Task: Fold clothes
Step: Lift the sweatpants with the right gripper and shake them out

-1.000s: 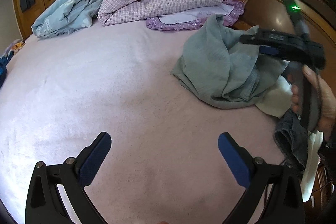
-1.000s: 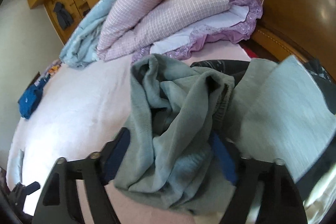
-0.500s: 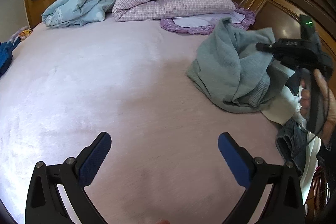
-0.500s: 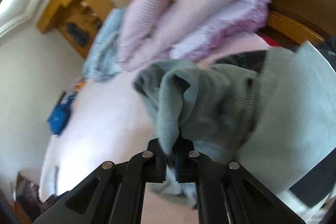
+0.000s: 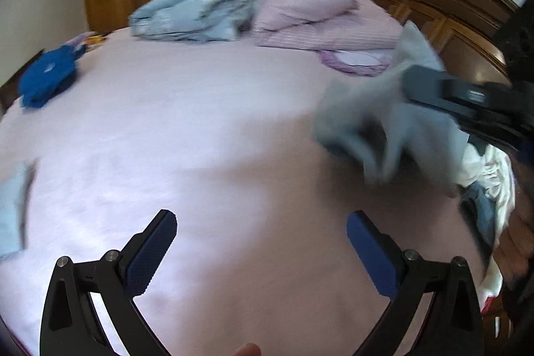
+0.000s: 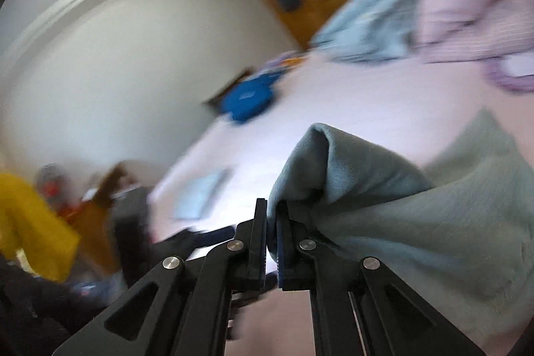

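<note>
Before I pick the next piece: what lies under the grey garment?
Beside and partly beneath the lifted grey garment, white cloth and denim show on the bed. Anything further under it is covered.

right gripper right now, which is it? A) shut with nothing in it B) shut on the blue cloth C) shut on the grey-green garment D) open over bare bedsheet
C: in the right wrist view the right gripper has its jaws pressed together on a fold of the grey-green garment, which drapes away to the right.
</note>
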`<state>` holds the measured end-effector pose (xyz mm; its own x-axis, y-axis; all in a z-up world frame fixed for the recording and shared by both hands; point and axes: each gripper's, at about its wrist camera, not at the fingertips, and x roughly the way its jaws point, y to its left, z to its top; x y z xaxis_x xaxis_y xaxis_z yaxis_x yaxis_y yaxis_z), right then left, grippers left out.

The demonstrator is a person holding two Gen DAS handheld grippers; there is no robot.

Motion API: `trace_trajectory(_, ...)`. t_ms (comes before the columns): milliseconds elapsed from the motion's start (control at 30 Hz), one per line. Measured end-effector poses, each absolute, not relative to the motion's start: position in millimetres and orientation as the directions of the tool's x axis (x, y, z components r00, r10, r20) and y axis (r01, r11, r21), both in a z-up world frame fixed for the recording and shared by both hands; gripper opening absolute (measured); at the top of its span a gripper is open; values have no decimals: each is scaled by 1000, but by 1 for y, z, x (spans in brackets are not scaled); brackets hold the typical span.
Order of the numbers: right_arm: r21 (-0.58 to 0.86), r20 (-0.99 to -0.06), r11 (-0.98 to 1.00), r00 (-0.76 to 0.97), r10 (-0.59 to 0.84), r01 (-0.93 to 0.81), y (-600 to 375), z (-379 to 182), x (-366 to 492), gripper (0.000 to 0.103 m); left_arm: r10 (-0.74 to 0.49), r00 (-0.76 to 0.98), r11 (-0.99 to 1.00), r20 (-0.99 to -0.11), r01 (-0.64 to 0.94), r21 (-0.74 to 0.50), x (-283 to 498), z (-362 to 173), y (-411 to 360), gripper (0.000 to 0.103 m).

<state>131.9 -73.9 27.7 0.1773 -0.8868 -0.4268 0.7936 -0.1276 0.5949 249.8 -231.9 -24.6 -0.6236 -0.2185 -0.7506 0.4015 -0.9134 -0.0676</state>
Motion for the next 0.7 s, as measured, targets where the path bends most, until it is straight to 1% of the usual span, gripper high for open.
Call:
trace_trajectory(100, 591, -426, -42, 268, -864, 806, -101, 32, 183, 6, -260, -589, -876, -765, 477, -70, 293, -21, -260, 103)
trace_trajectory(200, 613, -485, -37, 338, -807, 789, -132, 8, 211, 6, -315, -539, -833, -781, 552, -45, 335, -22, -285, 102)
trace_trajectory(300, 664, -454, 38, 443, -773, 747, -145, -2, 246, 7, -386, -495, -788, -778, 616, -2, 371, -22, -304, 102)
trace_trajectory(433, 689, -408, 167, 567, -716, 705, -163, 6, 289, 6, -402, -466, -759, -788, 651, 2, 401, -25, -320, 102)
trace_trajectory(467, 671, -428, 178, 572, -699, 720, -171, 8, 295, 10, -397, -461, -761, -794, 649, 4, 406, -26, -322, 102)
trace_trajectory(500, 648, -451, 181, 564, -692, 740, -175, 10, 304, 10, -404, -444, -764, -800, 644, 28, 408, -28, -322, 102)
trace_trajectory(533, 619, -506, 143, 531, -680, 773, -175, 9, 312, 10, -419, -424, -765, -803, 642, 60, 410, -30, -321, 102)
trace_trajectory(633, 669, -576, 19, 534, -618, 743, -181, -19, 290, 13, -419, -415, -768, -808, 637, 70, 428, -35, -325, 102)
trace_trajectory(700, 674, -609, -39, 525, -594, 738, -173, -22, 284, 17, -425, -398, -759, -813, 646, 80, 437, -37, -327, 102)
